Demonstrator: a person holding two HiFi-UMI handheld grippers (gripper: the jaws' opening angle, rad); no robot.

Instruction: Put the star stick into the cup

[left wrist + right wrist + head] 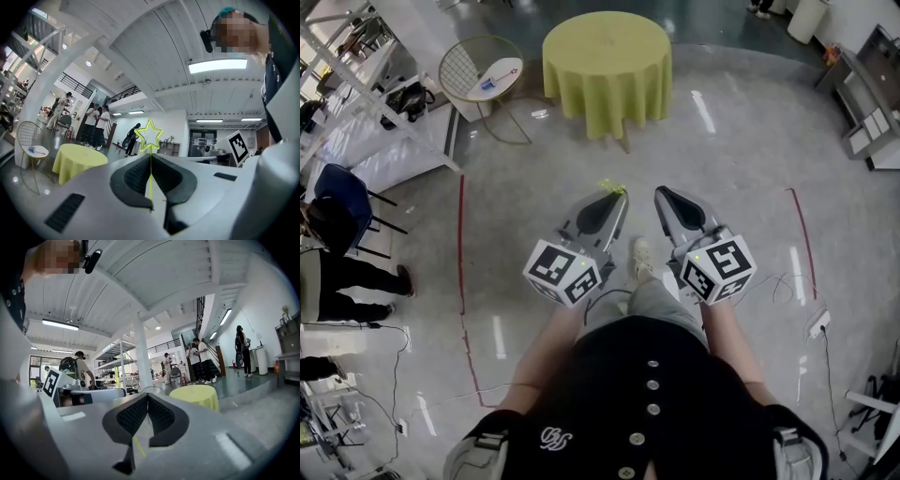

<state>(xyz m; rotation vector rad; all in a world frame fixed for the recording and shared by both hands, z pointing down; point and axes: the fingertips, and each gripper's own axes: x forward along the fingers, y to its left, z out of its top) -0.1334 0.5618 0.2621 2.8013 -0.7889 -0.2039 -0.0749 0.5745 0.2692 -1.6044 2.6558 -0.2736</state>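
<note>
- Clearly, the star stick is pinched between the closed jaws of the left gripper, with its yellow-green star outline poking out past the tips.
- Just beside it, the right gripper has its jaws pressed together on nothing.
- Well ahead stands a round table draped in yellow-green cloth.

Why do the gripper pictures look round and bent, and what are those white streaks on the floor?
Left gripper view: wide-angle lens curves the ceiling and blackens the corners; the lamp glares white, the star stick is sharp. Right gripper view: same round bending. Head view: streaks are probably lights reflected in the glossy floor.
</note>
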